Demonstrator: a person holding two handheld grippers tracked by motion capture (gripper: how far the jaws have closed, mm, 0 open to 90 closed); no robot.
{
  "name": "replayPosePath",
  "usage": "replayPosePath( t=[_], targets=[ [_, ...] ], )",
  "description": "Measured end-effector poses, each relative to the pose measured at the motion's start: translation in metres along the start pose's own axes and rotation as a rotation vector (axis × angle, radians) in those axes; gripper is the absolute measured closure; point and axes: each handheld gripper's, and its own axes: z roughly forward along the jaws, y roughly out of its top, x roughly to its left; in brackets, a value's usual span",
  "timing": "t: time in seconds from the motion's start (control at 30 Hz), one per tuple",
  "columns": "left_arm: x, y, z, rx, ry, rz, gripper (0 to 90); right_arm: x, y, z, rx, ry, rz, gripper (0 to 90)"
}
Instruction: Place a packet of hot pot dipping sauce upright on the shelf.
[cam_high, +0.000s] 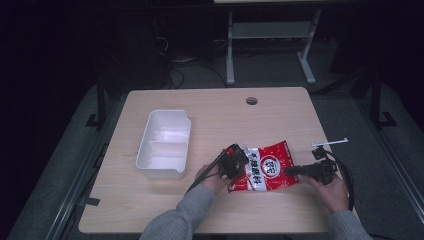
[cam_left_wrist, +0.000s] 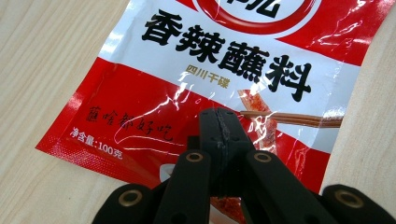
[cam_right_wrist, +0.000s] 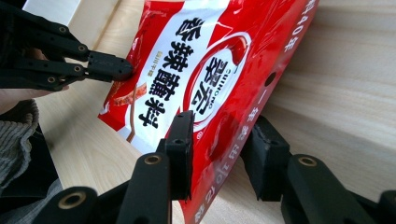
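One red packet (cam_high: 267, 169) at lower centre: left gripper (cam_high: 239, 159) clamps it; right gripper (cam_high: 291, 171) straddles it, jaws apart; one white tray (cam_high: 165, 144) at left.

Looks like a lab or test room, not a home. I work at a plain light-wood table (cam_high: 210, 200) with a cable hole (cam_high: 251, 100), set on grey carpet. The surroundings are dark; behind stand white metal desk legs (cam_high: 230, 50) and loose cables (cam_high: 175, 75) on the floor. Bare, functional setup.
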Motion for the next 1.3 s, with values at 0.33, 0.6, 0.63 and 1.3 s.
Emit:
replayPosePath(
  t=[0.33,0.6,0.63,1.3],
  targets=[
    [-0.002,-0.004,0.0,-0.026,0.011,0.009,90.0,0.003,0.0,0.01,0.02,-0.005,0.009,70.3],
    [0.0,-0.006,-0.001,-0.046,0.019,-0.001,84.5,0.007,0.001,0.014,0.03,-0.024,-0.005,82.4],
    [0.0,-0.007,-0.002,-0.048,0.017,0.0,83.5,0.008,0.001,0.014,0.028,-0.026,-0.011,83.3],
    [-0.015,-0.056,-0.047,-0.177,-0.043,0.021,59.9,0.03,0.023,-0.007,0.065,-0.105,-0.065,89.4]
  ],
)
